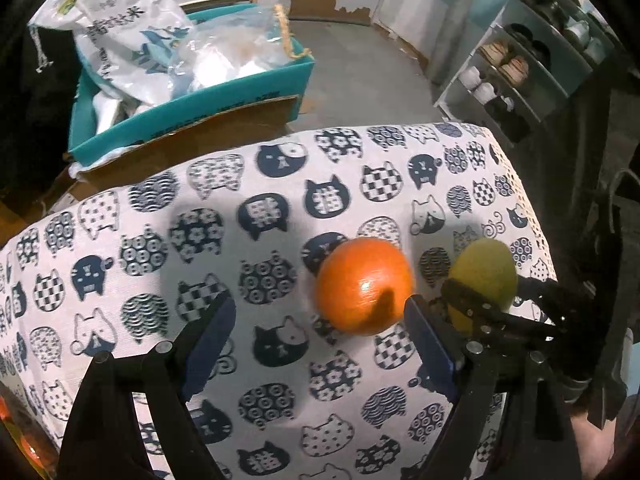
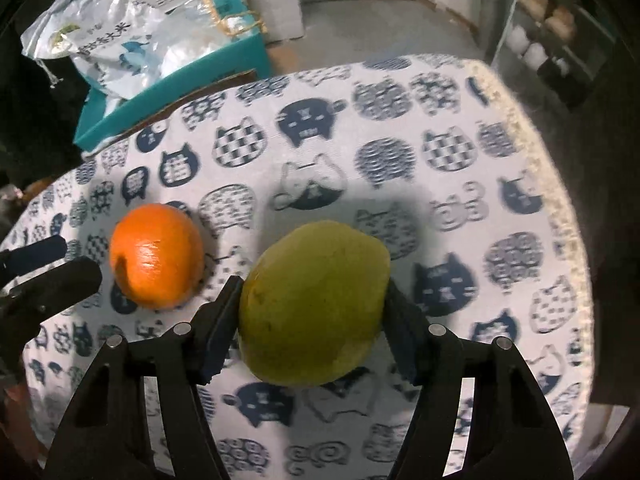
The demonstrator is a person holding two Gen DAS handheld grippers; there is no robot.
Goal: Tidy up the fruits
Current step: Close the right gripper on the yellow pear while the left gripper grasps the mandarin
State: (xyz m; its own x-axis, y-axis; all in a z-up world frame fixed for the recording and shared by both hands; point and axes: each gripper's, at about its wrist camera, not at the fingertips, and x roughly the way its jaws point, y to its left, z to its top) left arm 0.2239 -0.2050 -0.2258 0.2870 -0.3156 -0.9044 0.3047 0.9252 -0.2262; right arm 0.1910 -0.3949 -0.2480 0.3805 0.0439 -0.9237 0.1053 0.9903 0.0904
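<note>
Pear (image 2: pixel 316 304) sits clamped in the right hand-held gripper (image 2: pixel 312 312) just beside the orange (image 2: pixel 156 256), left hand-held gripper (image 1: pixel 320 332) gaping wide, so lift gently, squeezing evenly.

The near side of the green fruit (image 1: pixel 482 280) is covered in the left wrist view by the right gripper (image 1: pixel 472 312), whose fingertips are not separately made out there. A small orange object (image 1: pixel 28 446) is cut off by the near left edge and cannot be identified. In the right wrist view, the far and right parts of the cat-print cloth (image 2: pixel 500 168) are smeared by motion blur, and its near edge is hidden behind the gripper body. The print on the white bag (image 2: pixel 100 44) is too small to be read. Items on the shelf rack (image 1: pixel 520 72) are too dim to be told apart.
</note>
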